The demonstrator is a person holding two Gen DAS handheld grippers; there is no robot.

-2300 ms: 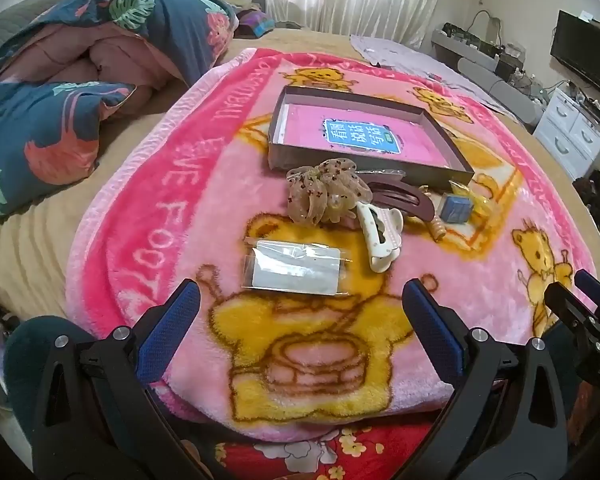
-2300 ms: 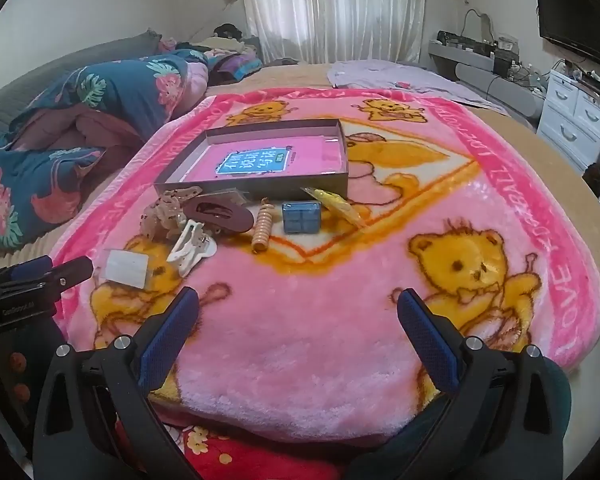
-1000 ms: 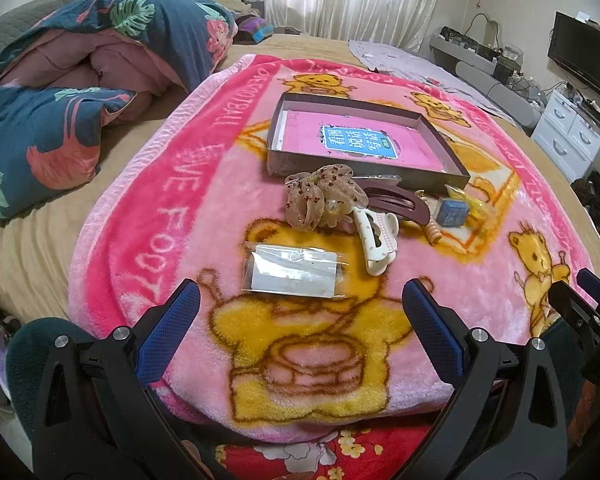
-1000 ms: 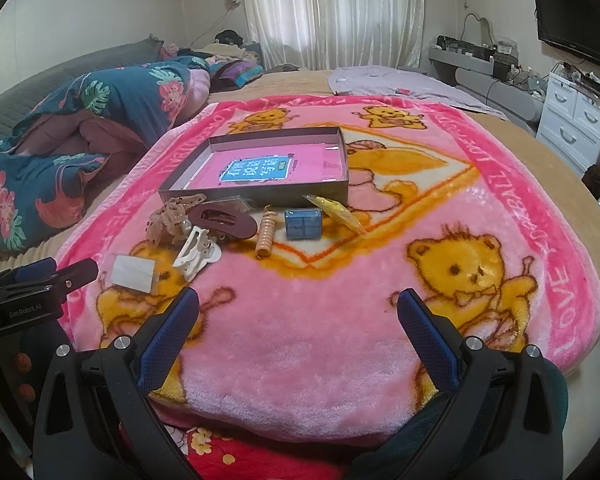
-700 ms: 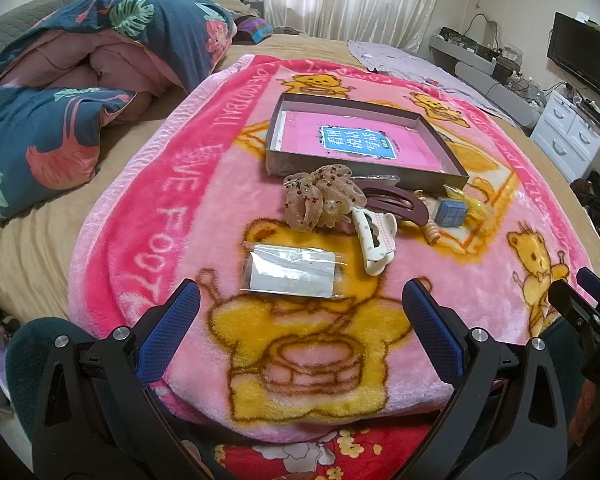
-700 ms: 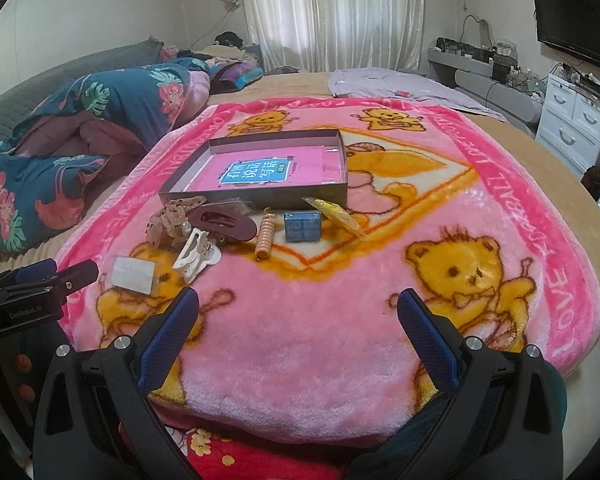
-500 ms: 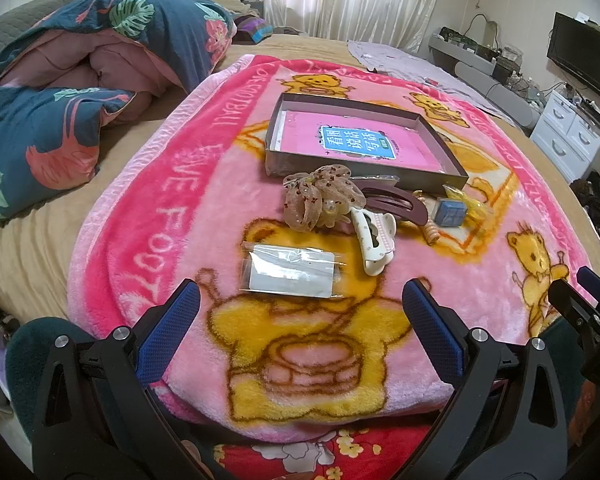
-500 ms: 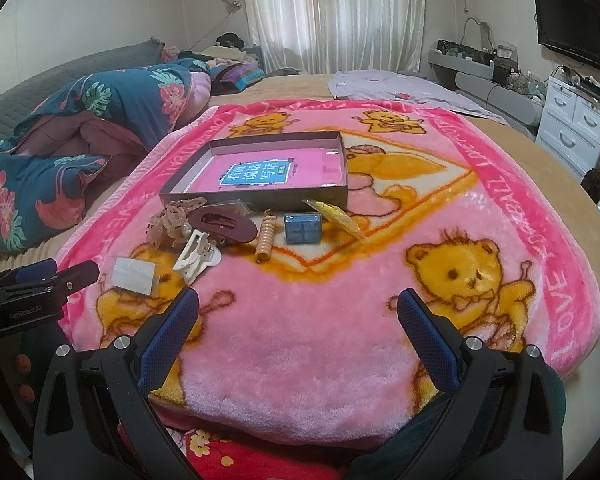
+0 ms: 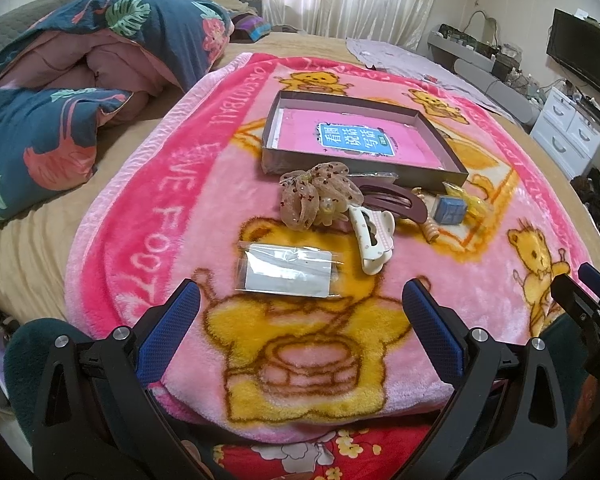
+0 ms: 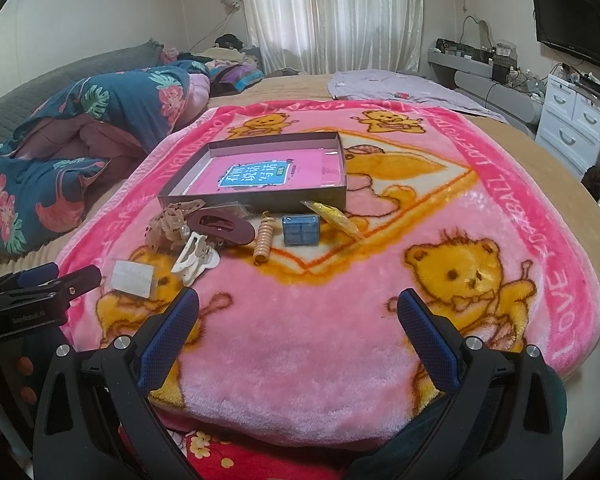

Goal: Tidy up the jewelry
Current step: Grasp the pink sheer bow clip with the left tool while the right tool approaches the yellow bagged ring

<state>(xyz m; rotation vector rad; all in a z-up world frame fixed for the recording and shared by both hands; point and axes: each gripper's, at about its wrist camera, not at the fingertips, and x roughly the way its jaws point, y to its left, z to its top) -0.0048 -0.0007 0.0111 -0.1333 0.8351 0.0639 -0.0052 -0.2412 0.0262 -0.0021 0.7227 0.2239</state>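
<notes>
A shallow grey box (image 9: 288,160) (image 10: 342,160) with a pink book inside lies on a pink bear blanket. In front of it sit a sheer beige scrunchie (image 9: 314,196) (image 10: 168,226), a maroon hair clip (image 9: 396,200) (image 10: 222,224), a white claw clip (image 9: 372,238) (image 10: 194,262), a clear packet (image 9: 286,270) (image 10: 134,276), a beige coil hair tie (image 10: 264,240), a small blue box (image 9: 450,210) (image 10: 301,230) and a yellow packet (image 10: 334,218). My left gripper (image 9: 300,328) is open, just short of the clear packet. My right gripper (image 10: 298,328) is open over bare blanket, well short of the items.
A rolled floral quilt (image 9: 60,92) (image 10: 80,128) lies on the bed to the left. A purple cloth (image 10: 404,88) is at the far side. White drawers (image 10: 576,120) and a wall television (image 10: 572,28) stand at the right. The blanket's near edge is right under both grippers.
Both views have crept slightly; the items sit almost where they were. Neither gripper has changed its opening or touched anything.
</notes>
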